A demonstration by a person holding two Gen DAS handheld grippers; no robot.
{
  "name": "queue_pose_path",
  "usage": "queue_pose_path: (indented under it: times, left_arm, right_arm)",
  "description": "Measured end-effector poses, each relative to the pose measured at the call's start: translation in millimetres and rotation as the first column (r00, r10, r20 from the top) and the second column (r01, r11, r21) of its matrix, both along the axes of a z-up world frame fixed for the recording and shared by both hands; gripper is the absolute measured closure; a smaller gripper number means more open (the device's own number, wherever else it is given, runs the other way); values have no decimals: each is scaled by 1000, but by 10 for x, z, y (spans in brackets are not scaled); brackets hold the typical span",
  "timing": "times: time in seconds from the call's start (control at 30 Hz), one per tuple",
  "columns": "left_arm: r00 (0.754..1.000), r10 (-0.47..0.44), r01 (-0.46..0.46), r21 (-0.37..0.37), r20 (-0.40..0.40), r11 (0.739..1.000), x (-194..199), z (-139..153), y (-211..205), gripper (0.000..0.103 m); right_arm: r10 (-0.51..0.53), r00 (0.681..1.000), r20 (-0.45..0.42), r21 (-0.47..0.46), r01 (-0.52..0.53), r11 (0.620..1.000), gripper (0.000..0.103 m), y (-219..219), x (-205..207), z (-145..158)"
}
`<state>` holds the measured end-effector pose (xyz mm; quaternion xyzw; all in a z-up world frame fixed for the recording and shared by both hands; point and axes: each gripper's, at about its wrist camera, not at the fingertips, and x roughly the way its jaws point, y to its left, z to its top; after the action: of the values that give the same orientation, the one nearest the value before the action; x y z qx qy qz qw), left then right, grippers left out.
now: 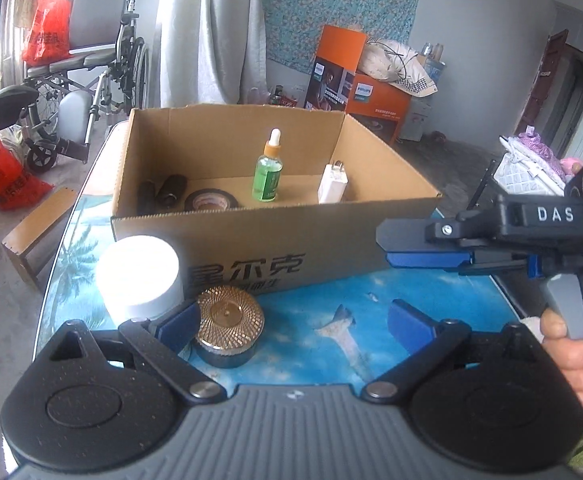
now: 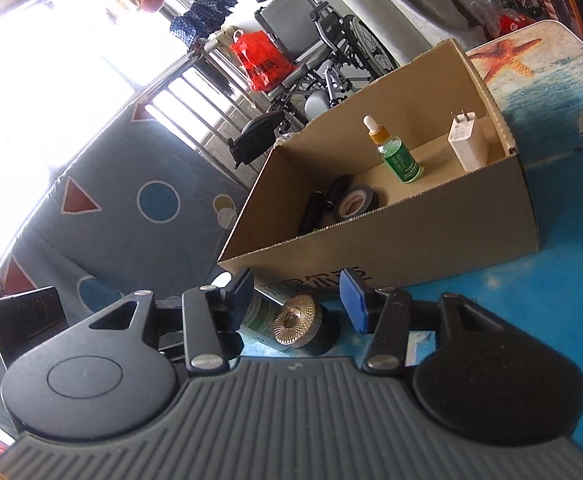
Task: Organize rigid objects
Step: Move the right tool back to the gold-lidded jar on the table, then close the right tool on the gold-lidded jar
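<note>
An open cardboard box [image 1: 251,236] stands on the blue sea-print table [image 1: 331,292]. It holds a green dropper bottle [image 1: 268,174], a white charger [image 1: 332,184], a black tape roll [image 1: 211,201] and black cylinders [image 1: 167,192]. In front of the box stand a white jar [image 1: 139,276] and a round gold mesh-topped object [image 1: 229,316]. My left gripper [image 1: 294,324] is open wide, with the gold object just inside its left finger [image 1: 179,320]. My right gripper [image 2: 297,298] is open. The gold object [image 2: 297,320] shows in its gap, with no pad pressing on it. A hand [image 1: 575,356] holds this gripper [image 1: 387,248].
A wheelchair [image 1: 91,60] with red bags stands beyond the table's left edge, by a wooden bench [image 1: 35,232]. Orange cartons [image 1: 375,100] sit behind the box and a laundry basket [image 1: 527,168] at the right. A cover printed with shapes [image 2: 151,200] hangs to the left.
</note>
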<state>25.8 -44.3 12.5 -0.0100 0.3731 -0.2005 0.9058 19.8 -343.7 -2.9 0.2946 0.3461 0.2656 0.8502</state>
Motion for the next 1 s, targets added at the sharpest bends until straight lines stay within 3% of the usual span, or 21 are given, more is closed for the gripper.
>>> queue_pose_path:
  times: [0.23,0.43,0.7,1.0]
  left_arm:
    - [1000,0,1,50,-23,999,66,-482,21,3]
    - [1000,-14,16,90,-22,996,175,-711,0,5]
    - [999,-31,32,84,-13,996,229,-773,10,6]
    - [997,-76,75,119,1,990,222,-768,-149,6]
  right_arm:
    - [105,989,-105,-30,-109,994,57,638,343,-260]
    - [123,984,-128,-100,-136,986,62,977,658,-396]
    - [128,976,-175,-156,-156,975,66,1081,887,-571]
    - [122,975,-184,-168,-154,974,64,999,832,-599]
